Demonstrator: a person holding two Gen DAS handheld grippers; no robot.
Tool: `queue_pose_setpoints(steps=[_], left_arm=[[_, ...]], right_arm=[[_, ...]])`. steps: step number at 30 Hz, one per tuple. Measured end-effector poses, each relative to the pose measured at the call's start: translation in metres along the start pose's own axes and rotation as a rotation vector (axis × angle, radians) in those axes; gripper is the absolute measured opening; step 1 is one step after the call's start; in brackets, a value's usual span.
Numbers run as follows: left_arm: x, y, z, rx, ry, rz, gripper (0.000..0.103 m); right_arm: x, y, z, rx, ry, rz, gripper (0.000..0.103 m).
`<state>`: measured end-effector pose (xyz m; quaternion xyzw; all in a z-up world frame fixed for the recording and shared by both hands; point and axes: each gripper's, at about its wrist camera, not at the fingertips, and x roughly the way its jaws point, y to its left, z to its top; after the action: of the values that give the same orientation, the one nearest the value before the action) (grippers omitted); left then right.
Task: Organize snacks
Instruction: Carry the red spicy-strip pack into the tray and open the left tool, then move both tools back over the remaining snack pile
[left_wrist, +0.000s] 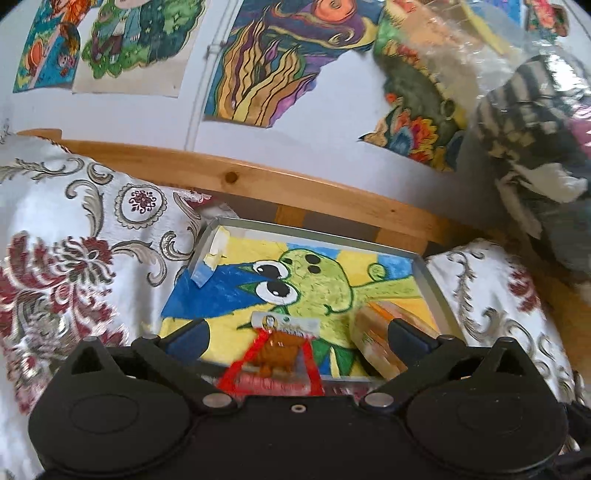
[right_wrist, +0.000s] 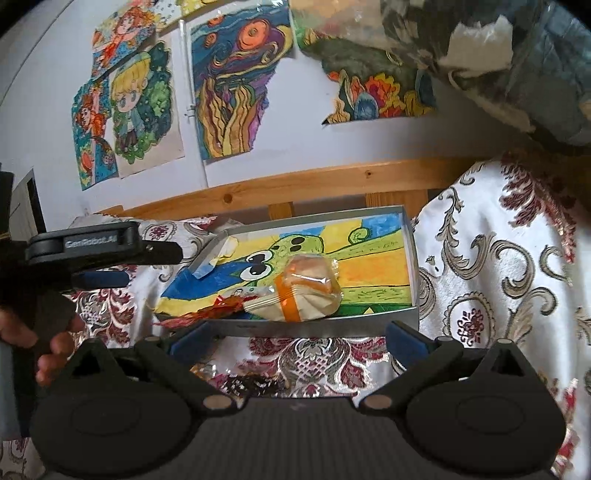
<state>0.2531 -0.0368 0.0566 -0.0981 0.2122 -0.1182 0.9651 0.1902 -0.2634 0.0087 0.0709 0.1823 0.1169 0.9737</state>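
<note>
From the left wrist, the left gripper (left_wrist: 297, 332) hangs just over the near edge of a shallow grey box (left_wrist: 432, 280) lined with a crayon drawing of a green creature. Its fingers are spread wide and grip nothing. Between them, a red-edged clear snack packet (left_wrist: 275, 354) with a brown treat inside lies across the near rim of the box, looking only partly in. A wrapped cake in clear film with an orange band (left_wrist: 373, 339) sits inside, by the right fingertip.

From the right wrist, the right gripper (right_wrist: 295, 334) waits short of the box, over the flowered bedspread (right_wrist: 498, 280), fingers also wide apart and empty. The cake rests squarely in the box with the red packet touching its left side and spilling over the near corner. Another dark, shiny wrapper (right_wrist: 251, 384) lies on the cloth just under this gripper, too hidden to name.

I'd say two snacks are roughly placed, one needs nudging in, and at least that loose wrapper remains.
</note>
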Motion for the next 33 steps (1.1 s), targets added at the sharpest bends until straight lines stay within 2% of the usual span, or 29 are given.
queue_pose_setpoints(steps=[9, 17, 25, 30, 33], left_arm=[[-0.068, -0.003, -0.037, 0.062, 0.017, -0.006, 0.102], [-0.107, 0.01, -0.076, 0.099, 0.118, 0.015, 0.102], [-0.112, 0.022, -0.108, 0.105, 0.243, 0.037, 0.102], [-0.099, 0.026, -0.115, 0.105, 0.323, 0.06, 0.102], [-0.091, 0.027, -0.118, 0.097, 0.365, 0.05, 0.102]], right_arm=[[-0.047, 0.019, -0.016, -0.064, -0.002, -0.008, 0.103], [-0.076, 0.035, -0.038, -0.122, 0.082, -0.017, 0.103], [-0.081, 0.047, -0.058, -0.19, 0.192, -0.016, 0.103], [-0.074, 0.05, -0.063, -0.206, 0.234, -0.025, 0.103], [-0.066, 0.049, -0.065, -0.207, 0.262, -0.031, 0.103]])
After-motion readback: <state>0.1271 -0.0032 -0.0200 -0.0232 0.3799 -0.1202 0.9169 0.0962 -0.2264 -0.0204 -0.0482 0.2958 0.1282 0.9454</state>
